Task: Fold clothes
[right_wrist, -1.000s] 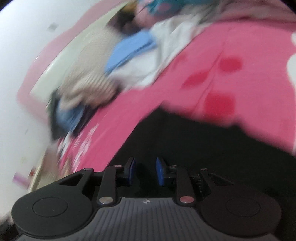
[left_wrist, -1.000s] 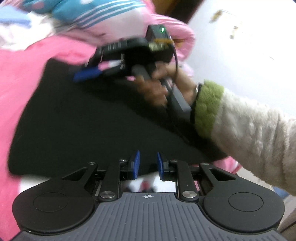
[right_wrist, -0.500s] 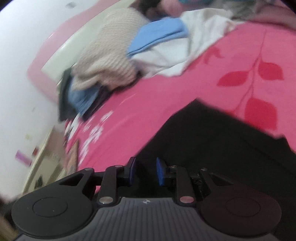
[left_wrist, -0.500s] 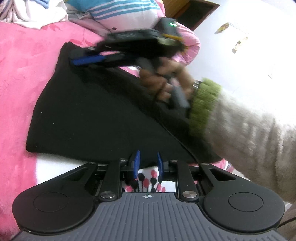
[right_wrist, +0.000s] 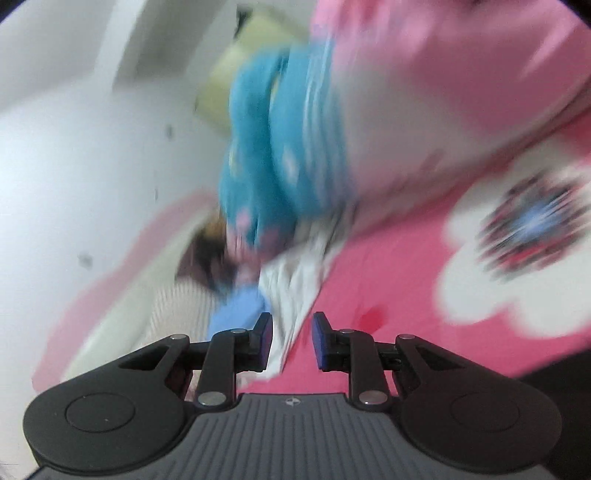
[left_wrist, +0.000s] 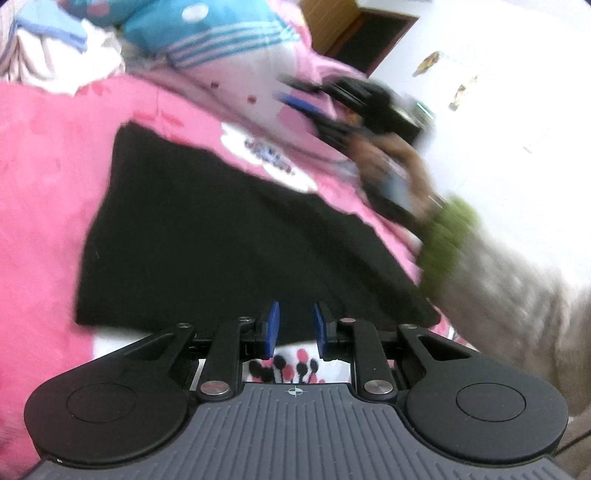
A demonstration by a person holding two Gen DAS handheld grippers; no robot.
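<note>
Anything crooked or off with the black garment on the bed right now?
The black garment lies flat on the pink blanket, but its outline is skewed, narrower at the far end than near the left tool. Neither tool holds it. The pictures are too blurred to show wrinkles.

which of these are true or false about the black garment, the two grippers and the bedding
1. The flat black garment lies on a pink floral bedspread. True.
2. The left gripper is clamped on the garment. False: its blue pads are apart with nothing between them.
3. The right gripper is open and empty. True.
4. The sleeve cuff on the hand holding the right gripper is red. False: it is green.
5. A blue and white striped cushion lies beyond the garment. True.
</note>
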